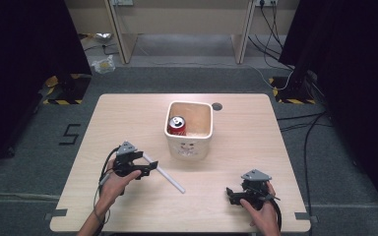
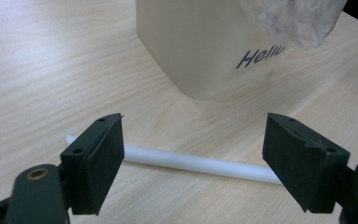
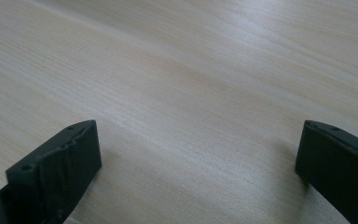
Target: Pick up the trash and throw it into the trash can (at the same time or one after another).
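Left gripper (image 2: 193, 154) low over the table (image 1: 128, 118), jaws wide apart and straddling the white tube (image 2: 191, 162), which lies flat on the wood just in front of the cream bin (image 1: 189, 127), towards the table's near-left part. Tube crossing the gap lengthwise rather than across it: one end tucked behind the left jaw, the other running out past the right jaw. Closing like this likely to press on the tube's ends or miss it altogether. Better to turn the wrist so the pads face the tube's long sides, then centre on its middle for balance. Worth going down until the jaw tips nearly graze the wood, since such a thin round thing tends to roll or squirt out from a high pinch. Slow, even closing, then a straight lift before any swing towards the bin.

Bin standing at the table's centre, nearer the far edge, "Hello" printed on its front wall, a red can (image 1: 177, 125) already inside at its left side, a bit of clear plastic draped over its rim in the left gripper view. Some care needed not to nudge the bin's wall on the approach.

Right gripper (image 1: 241, 194) resting by the near-right corner, jaws apart, nothing between them, well clear of the work
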`<state>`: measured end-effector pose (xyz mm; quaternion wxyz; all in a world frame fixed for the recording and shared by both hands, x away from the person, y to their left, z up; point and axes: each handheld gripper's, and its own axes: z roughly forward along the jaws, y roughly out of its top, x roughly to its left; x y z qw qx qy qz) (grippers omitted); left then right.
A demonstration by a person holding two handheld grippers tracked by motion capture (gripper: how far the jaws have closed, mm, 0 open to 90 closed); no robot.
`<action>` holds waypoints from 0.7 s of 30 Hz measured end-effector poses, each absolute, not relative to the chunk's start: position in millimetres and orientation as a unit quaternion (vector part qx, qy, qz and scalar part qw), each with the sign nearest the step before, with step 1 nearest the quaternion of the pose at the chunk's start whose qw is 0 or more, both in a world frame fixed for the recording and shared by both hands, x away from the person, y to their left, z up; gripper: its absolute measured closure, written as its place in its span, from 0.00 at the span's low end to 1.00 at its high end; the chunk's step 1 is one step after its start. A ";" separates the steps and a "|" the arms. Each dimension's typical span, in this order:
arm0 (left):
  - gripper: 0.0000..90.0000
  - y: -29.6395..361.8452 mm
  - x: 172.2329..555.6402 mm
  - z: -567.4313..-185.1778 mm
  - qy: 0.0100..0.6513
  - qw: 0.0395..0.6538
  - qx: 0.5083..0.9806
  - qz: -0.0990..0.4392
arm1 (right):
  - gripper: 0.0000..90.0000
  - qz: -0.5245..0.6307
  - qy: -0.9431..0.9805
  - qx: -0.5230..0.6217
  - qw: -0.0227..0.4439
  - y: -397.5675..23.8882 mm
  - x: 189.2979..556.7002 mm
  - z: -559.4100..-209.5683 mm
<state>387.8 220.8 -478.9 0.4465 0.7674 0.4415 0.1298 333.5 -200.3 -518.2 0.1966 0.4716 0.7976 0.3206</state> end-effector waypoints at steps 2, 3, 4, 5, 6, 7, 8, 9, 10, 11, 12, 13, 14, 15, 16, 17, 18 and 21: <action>0.23 218.9 385.7 -481.3 0.444 0.443 0.767 0.135 | 0.00 0.321 0.798 0.471 0.197 -200.3 333.5 -518.3; 0.23 217.6 384.5 -482.4 0.444 0.441 0.767 0.139 | 0.00 0.321 0.798 0.471 0.197 -200.3 333.5 -518.2; 0.23 216.2 383.3 -483.6 0.444 0.439 0.768 0.140 | 0.00 0.321 0.798 0.471 0.197 -200.3 333.5 -518.3; 0.23 214.6 382.3 -485.1 0.444 0.439 0.768 0.140 | 0.00 0.321 0.798 0.471 0.197 -200.3 333.6 -518.3; 0.23 214.6 382.3 -485.1 0.444 0.439 0.768 0.140 | 0.00 0.320 0.798 0.471 0.197 -200.3 333.5 -518.2; 0.23 212.5 381.4 -487.2 0.444 0.438 0.770 0.138 | 0.00 0.320 0.798 0.471 0.197 -200.3 333.5 -518.2; 0.23 208.8 380.5 -490.7 0.444 0.433 0.773 0.135 | 0.00 0.321 0.798 0.471 0.197 -200.3 333.5 -518.3; 0.23 207.4 380.3 -492.0 0.444 0.432 0.774 0.133 | 0.00 0.320 0.798 0.472 0.197 -200.3 333.5 -518.2; 0.23 205.7 380.2 -493.6 0.445 0.431 0.774 0.130 | 0.00 0.321 0.798 0.471 0.197 -200.3 333.5 -518.2; 0.23 204.4 379.9 -494.8 0.445 0.429 0.775 0.129 | 0.00 0.321 0.798 0.472 0.197 -200.2 333.5 -518.2; 0.23 204.4 379.9 -494.8 0.445 0.429 0.775 0.129 | 0.00 0.321 0.798 0.472 0.197 -200.2 333.5 -518.2; 0.23 202.2 379.3 -496.3 0.443 0.423 0.778 0.137 | 0.00 0.321 0.798 0.472 0.197 -200.2 333.5 -518.2; 0.23 201.4 378.9 -497.0 0.445 0.421 0.778 0.138 | 0.00 0.321 0.798 0.471 0.197 -200.3 333.5 -518.3; 0.23 200.6 378.7 -498.3 0.447 0.422 0.777 0.138 | 0.00 0.320 0.798 0.471 0.197 -200.3 333.5 -518.2; 0.23 199.7 378.6 -499.7 0.449 0.420 0.777 0.136 | 0.00 0.320 0.798 0.471 0.197 -200.3 333.5 -518.2; 0.23 198.7 378.8 -501.1 0.450 0.418 0.777 0.137 | 0.00 0.321 0.797 0.472 0.196 -200.2 333.4 -518.1; 0.23 198.1 379.1 -501.9 0.452 0.415 0.777 0.141 | 0.00 0.320 0.798 0.472 0.196 -200.2 333.4 -518.1; 0.23 197.1 380.1 -502.9 0.456 0.413 0.775 0.145 | 0.00 0.321 0.798 0.472 0.196 -200.2 333.5 -518.1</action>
